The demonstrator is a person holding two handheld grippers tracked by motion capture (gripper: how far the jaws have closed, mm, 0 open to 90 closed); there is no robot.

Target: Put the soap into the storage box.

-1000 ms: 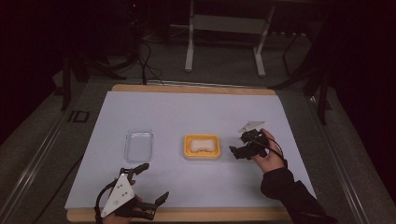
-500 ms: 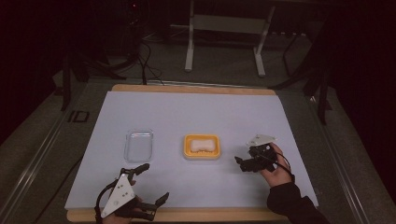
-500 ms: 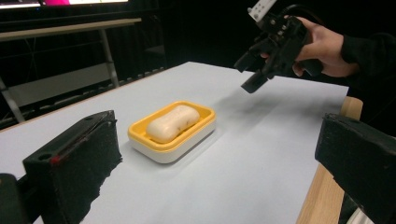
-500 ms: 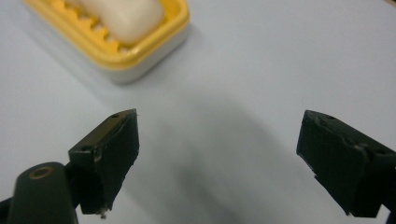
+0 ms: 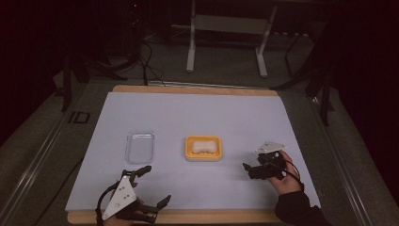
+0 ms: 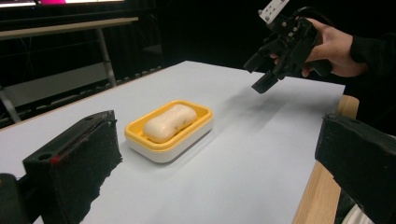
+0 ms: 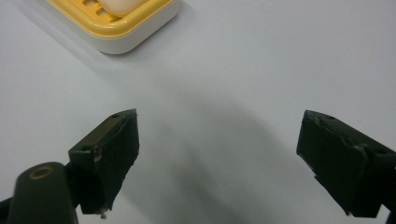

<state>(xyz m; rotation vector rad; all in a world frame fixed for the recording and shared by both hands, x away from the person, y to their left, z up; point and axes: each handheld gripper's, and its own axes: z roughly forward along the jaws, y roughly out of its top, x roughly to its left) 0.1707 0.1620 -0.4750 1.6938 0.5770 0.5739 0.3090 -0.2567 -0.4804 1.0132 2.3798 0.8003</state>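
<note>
A yellow soap dish (image 5: 203, 154) with a white base sits mid-table, and a white soap bar (image 5: 203, 145) lies in it. My left gripper (image 5: 157, 183) rests open near the table's front edge, left of the dish. In the left gripper view the dish (image 6: 168, 140) and soap (image 6: 170, 122) lie ahead between my wide jaws (image 6: 217, 135). My right gripper (image 5: 247, 170) hovers open to the right of the dish, empty, jaws pointing left. It appears as the right gripper (image 6: 258, 74) in the left gripper view. The right gripper view has its open jaws (image 7: 219, 135) above bare mat, with the dish's corner (image 7: 126, 28) at top left.
A clear plastic lid or tray (image 5: 140, 146) lies flat left of the dish. The pale mat (image 5: 197, 113) covers a wooden table (image 5: 188, 217) whose edge runs along the front. Beyond it are dark floor, cables and a metal stand (image 5: 226, 28).
My right gripper has drawn back toward the front edge, away from the far right of the mat, and still points at the dish. The left gripper has not moved.
</note>
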